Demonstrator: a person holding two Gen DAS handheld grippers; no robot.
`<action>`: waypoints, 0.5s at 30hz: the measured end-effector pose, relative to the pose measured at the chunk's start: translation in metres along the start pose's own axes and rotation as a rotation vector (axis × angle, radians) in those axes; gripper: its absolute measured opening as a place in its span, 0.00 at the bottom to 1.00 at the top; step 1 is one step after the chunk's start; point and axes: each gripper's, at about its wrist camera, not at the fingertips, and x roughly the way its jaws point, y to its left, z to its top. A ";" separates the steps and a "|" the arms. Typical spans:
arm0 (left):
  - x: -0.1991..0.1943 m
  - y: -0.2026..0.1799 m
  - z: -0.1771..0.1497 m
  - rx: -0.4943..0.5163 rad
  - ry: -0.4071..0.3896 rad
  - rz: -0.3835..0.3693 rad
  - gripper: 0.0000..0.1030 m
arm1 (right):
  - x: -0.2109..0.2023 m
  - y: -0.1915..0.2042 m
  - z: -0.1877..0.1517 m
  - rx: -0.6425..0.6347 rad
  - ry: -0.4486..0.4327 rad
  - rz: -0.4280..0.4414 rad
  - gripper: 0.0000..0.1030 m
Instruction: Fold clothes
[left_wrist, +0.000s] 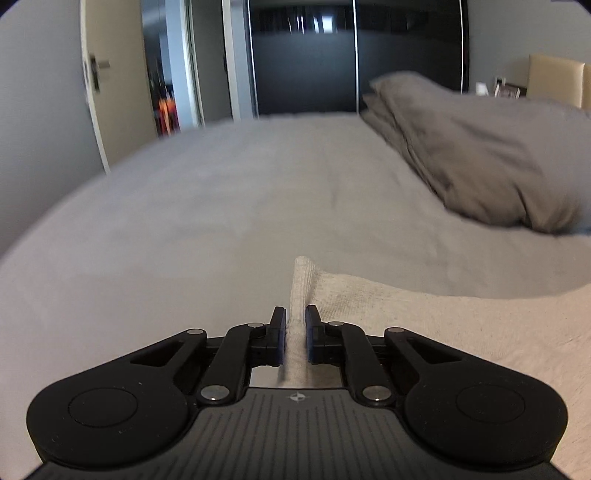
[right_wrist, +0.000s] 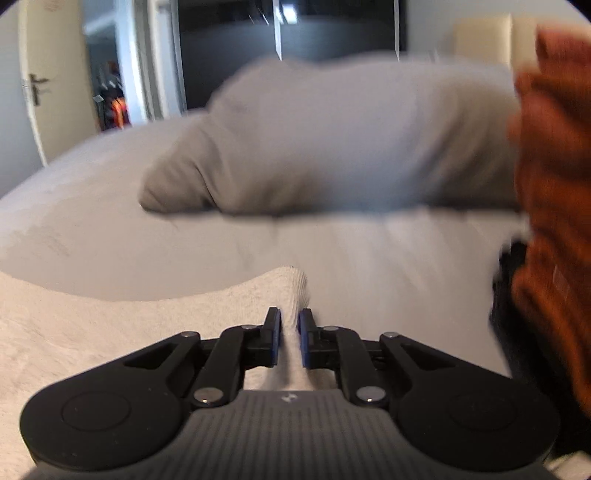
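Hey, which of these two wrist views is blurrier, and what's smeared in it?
Right wrist view is blurrier: the grey pillow and an orange cloth at the right edge are motion-smeared, while the right gripper pinching the cream garment stays sharp. Left wrist view is steadier: the left gripper is crisp, the bed only soft, and the dark wardrobe doors show glare. Both curve at the edges.

Pale cream knitted garment (left_wrist: 424, 332), textured weave, spread over grey bedding. In left wrist view: fills the 3 to 5 o'clock sector, one corner drawn up into a narrow ridge at centre, running toward 12 o'clock. In right wrist view: same garment (right_wrist: 110, 332) fills the 7 to 9 o'clock sector, opposite corner likewise bunched into a peak at centre. Far edge sags in a shallow curve. Orange cloth (right_wrist: 550, 206), blurred, at 3 o'clock.
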 end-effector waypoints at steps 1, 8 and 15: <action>-0.007 0.002 0.005 0.013 -0.024 0.021 0.08 | -0.006 0.003 0.002 -0.013 -0.033 0.005 0.11; 0.002 0.010 0.010 0.040 -0.041 0.124 0.08 | 0.003 0.022 0.011 -0.058 -0.072 -0.018 0.11; 0.052 -0.008 -0.024 0.132 0.065 0.108 0.14 | 0.043 0.023 -0.007 -0.035 0.069 -0.044 0.12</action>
